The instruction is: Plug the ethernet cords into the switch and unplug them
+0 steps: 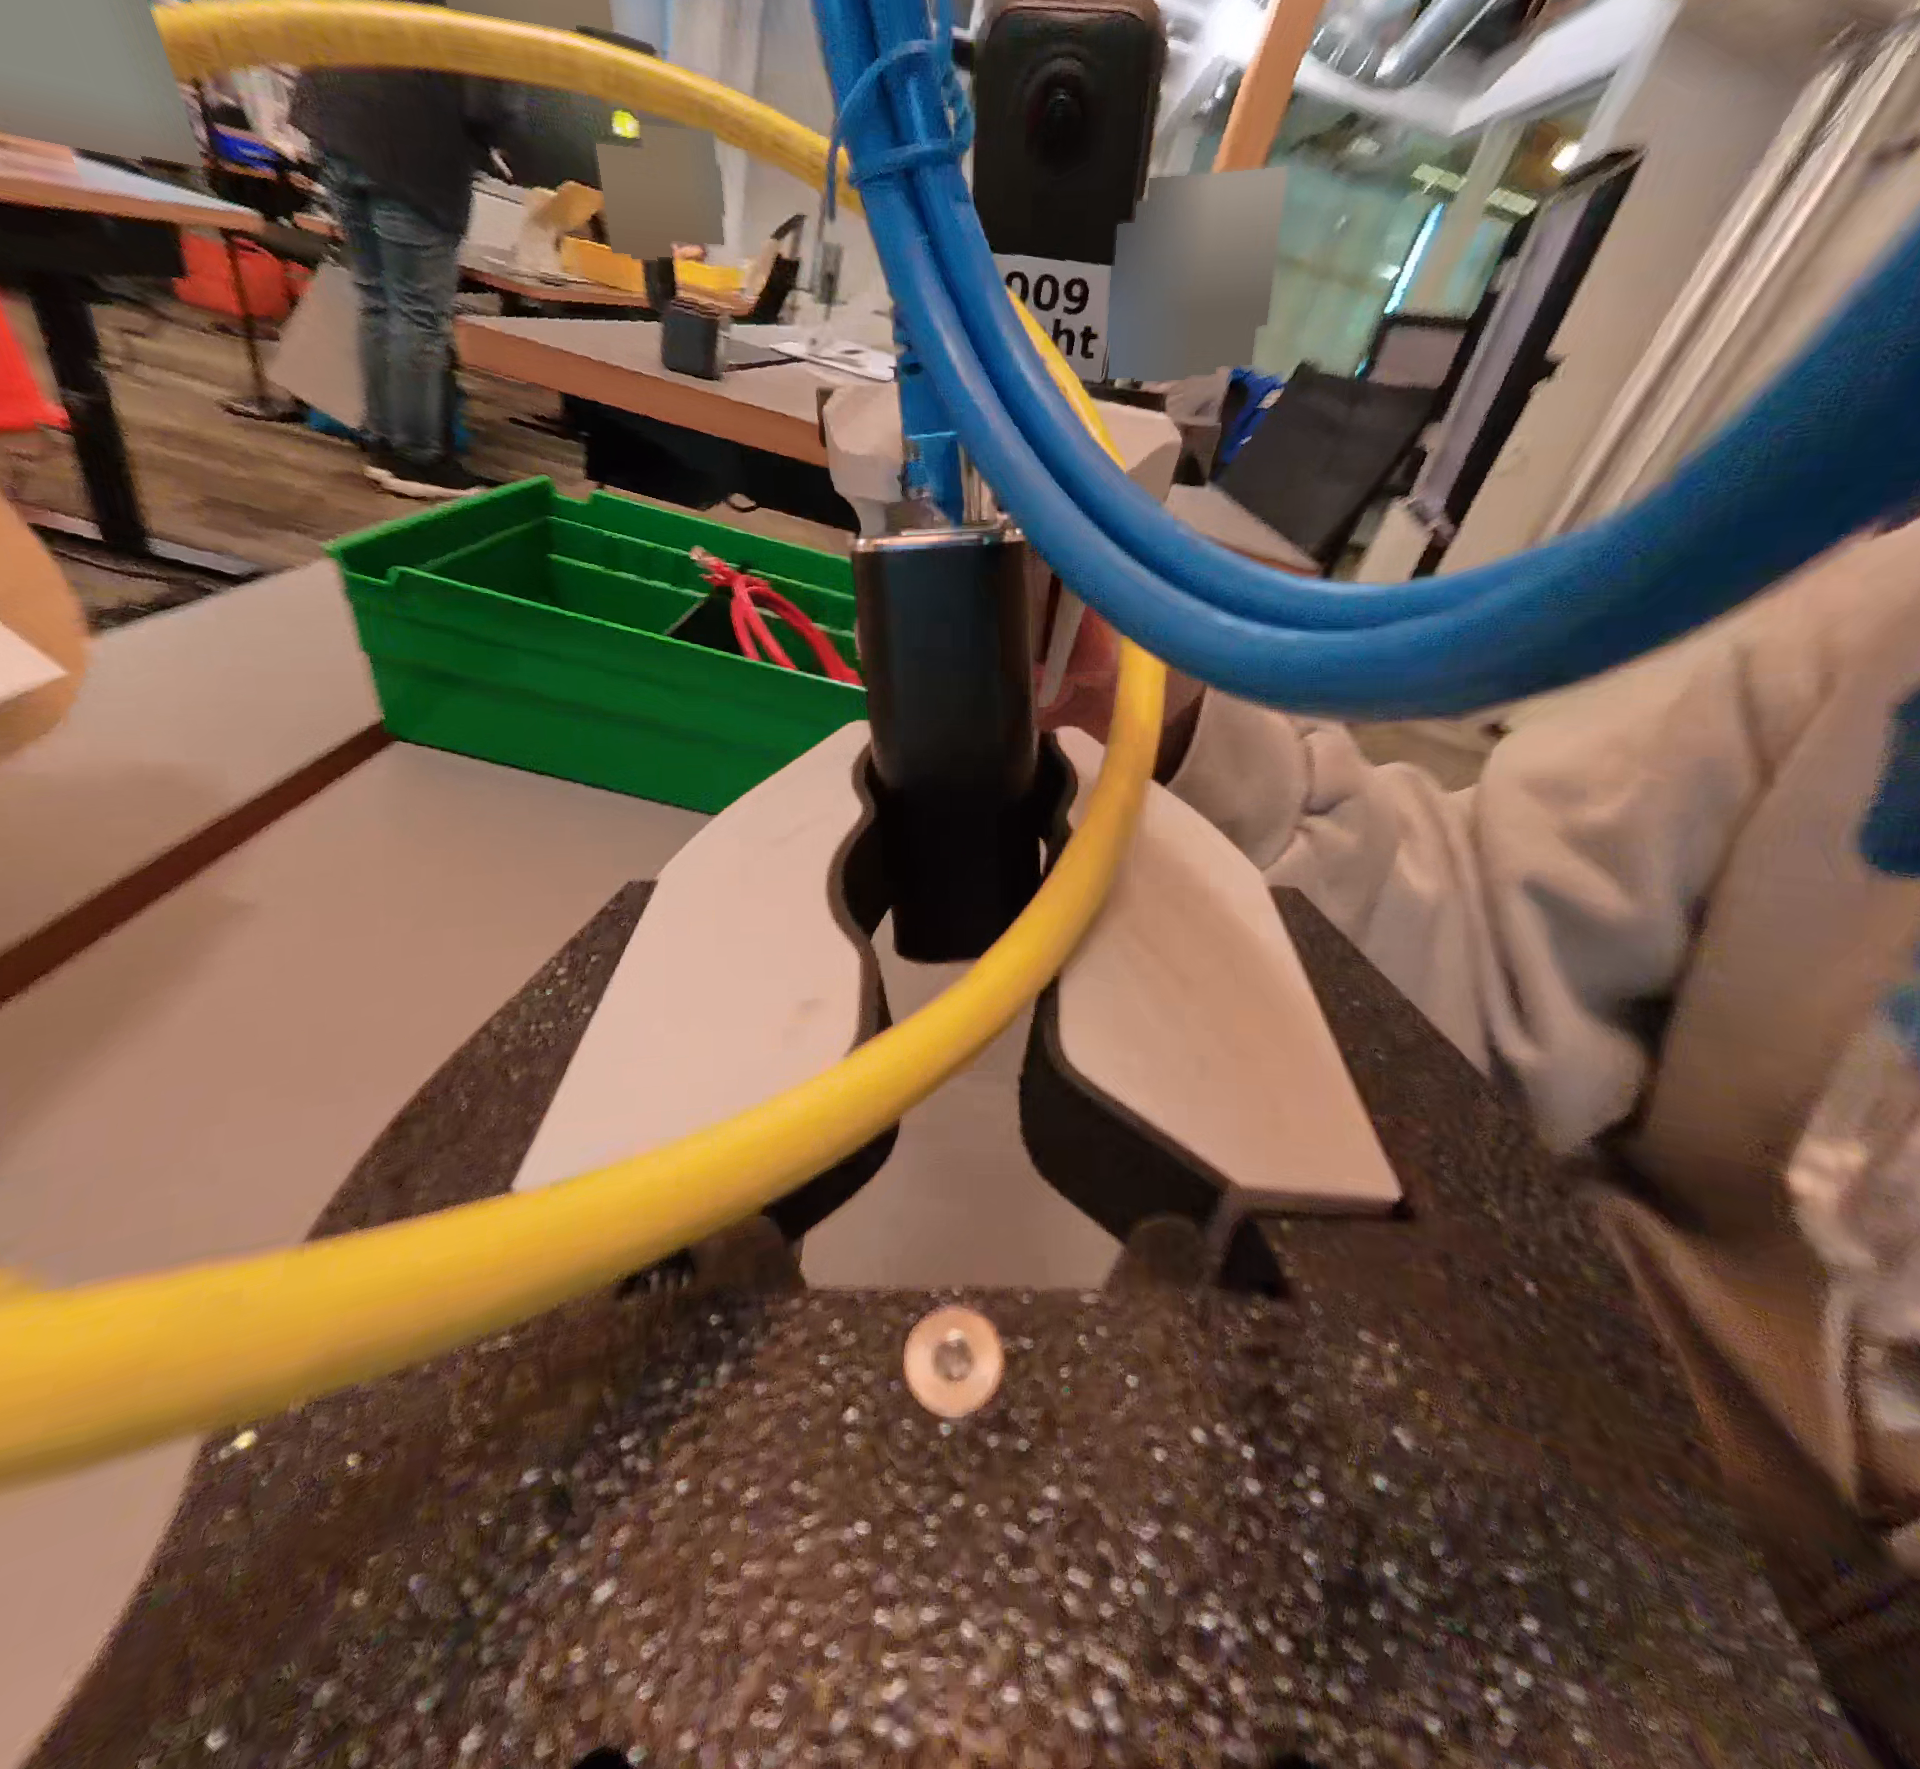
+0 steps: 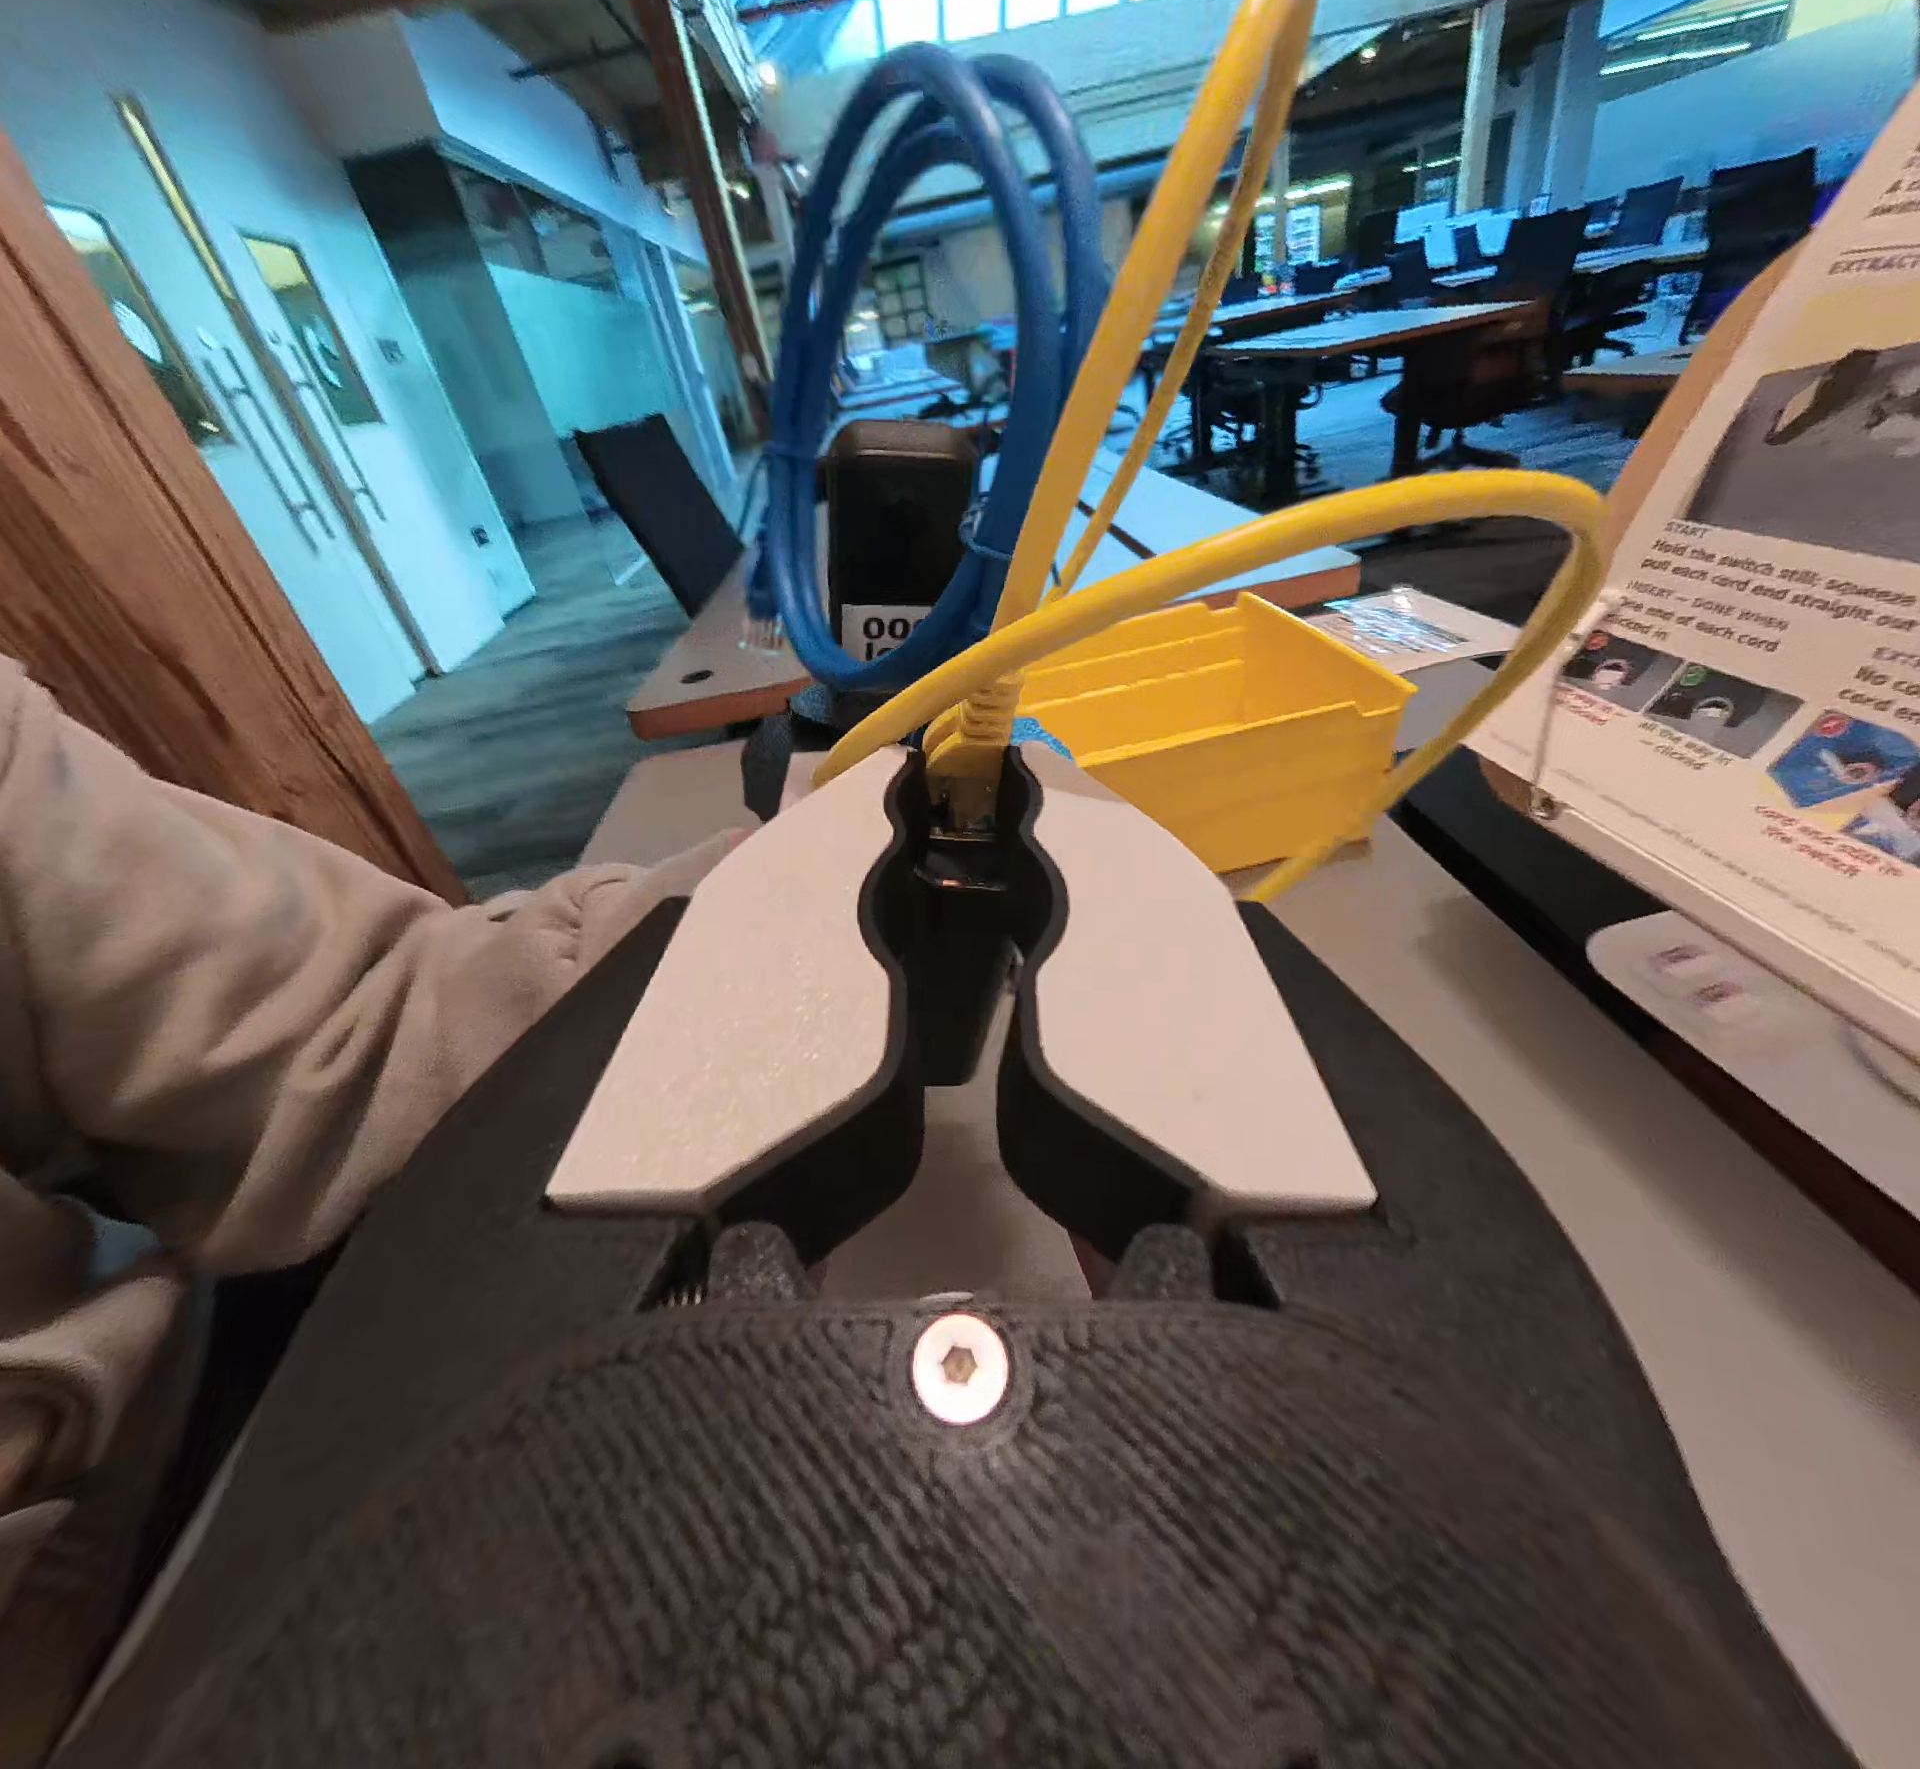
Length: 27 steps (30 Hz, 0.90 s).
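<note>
My left gripper (image 1: 951,784) is shut on the black switch (image 1: 940,649) and holds it above the table. A blue cord (image 1: 1351,649) runs into the switch's far end, and a yellow cord (image 1: 727,1169) loops across in front. The right gripper's fingers (image 1: 857,441) sit at that far end. In the right wrist view my right gripper (image 2: 966,784) is shut on the yellow cord's plug (image 2: 982,732), which sits at the switch (image 2: 956,971). The yellow cord (image 2: 1195,244) and the coiled blue cord (image 2: 831,369) arch up beyond it.
A green bin (image 1: 582,670) holding a red cord (image 1: 779,628) stands on the table behind the switch. A yellow bin (image 2: 1226,743) and an instruction board (image 2: 1766,628) stand to the right. A person's sleeve (image 1: 1507,888) is close by. A person (image 1: 405,161) stands far back.
</note>
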Tool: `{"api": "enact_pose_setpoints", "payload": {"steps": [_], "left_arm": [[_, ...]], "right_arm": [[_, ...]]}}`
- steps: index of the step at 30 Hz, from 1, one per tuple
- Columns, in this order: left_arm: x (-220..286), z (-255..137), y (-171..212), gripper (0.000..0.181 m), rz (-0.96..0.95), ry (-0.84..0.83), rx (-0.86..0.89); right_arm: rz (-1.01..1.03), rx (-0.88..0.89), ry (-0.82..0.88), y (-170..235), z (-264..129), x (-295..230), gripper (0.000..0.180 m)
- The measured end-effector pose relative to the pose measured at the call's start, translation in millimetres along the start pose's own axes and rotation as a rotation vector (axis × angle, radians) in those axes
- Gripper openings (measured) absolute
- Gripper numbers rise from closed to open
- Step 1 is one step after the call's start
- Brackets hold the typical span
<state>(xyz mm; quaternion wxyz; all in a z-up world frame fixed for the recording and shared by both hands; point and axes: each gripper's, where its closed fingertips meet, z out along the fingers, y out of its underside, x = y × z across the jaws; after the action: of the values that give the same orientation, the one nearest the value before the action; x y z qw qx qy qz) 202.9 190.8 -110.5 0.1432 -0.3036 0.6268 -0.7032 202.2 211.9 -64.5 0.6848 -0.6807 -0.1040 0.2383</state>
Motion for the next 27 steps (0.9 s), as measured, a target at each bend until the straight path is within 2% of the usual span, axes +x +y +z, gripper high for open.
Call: {"api": "enact_pose_setpoints", "payload": {"steps": [3,6,12,18,24,27], "left_arm": [[1.8,2.7,-2.4,0.025,-0.002,0.018,0.03],[-1.2,0.7,-2.6,0.025,0.114,-0.067,-0.02],[5.0,8.2,-3.9,0.025,-0.053,0.034,0.047],[-1.7,6.0,3.0,0.025,0.029,-0.033,-0.014],[5.2,2.0,10.4,0.025,0.078,-0.047,-0.143],[6.8,-3.3,12.1,0.028,0.186,-0.069,-0.158]], "right_arm": [[-0.016,-0.021,0.014,-1.5,-3.9,-1.3,0.013],[0.013,-0.015,-0.003,-2.4,-4.4,-2.7,0.013],[0.012,-0.005,0.014,-5.0,-7.7,0.1,0.013],[-0.044,-0.08,0.052,2.3,-7.3,2.0,0.014],[-0.015,-0.109,-0.021,7.7,-3.1,-9.2,0.014],[-0.025,-0.136,-0.06,12.2,3.0,-16.6,0.014]]}}
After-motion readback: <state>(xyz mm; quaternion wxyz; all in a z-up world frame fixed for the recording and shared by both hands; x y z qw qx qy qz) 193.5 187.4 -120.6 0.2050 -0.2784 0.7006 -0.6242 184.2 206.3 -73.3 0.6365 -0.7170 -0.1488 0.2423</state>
